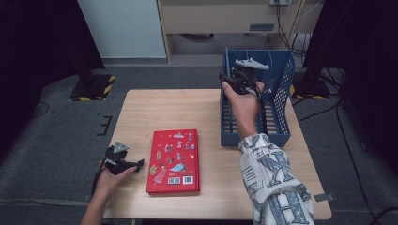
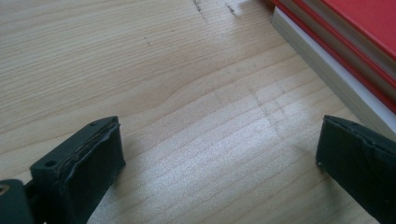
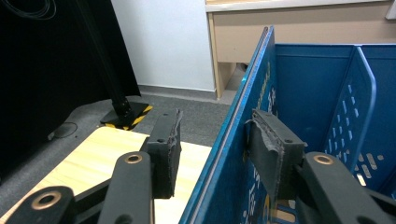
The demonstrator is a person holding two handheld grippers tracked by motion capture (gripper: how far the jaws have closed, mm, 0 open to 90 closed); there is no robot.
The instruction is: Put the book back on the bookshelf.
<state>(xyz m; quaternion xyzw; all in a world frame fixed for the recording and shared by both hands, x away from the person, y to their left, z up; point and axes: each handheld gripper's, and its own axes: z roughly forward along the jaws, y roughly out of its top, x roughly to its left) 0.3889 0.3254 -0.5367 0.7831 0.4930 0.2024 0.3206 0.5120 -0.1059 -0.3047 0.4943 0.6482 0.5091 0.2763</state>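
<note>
Risk: your right gripper (image 3: 212, 149), fingers loose astride the blue rack's (image 1: 277, 133) left wall, may tip it; left gripper (image 2: 219, 163) released near the red book (image 1: 173, 161).

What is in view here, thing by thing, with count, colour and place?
Book: one, red cover with small pictures, lying flat on the near left part of the table.
File rack: one, blue, perforated walls and dividers, standing at the table's far right.
Table: one, light wood, centre of the high view.
Stand bases: two, black with yellow-black stripes, on the grey floor left and right beyond the table.
Cabinet: one, beige, against the back wall.
Left gripper: one, black, jaws open and empty, low over the table beside the book's edge.
Right gripper: one, black, jaws open astride the rack's left wall, outer pad clear of it.
Sleeve: one, white with grey print, on the right forearm.
</note>
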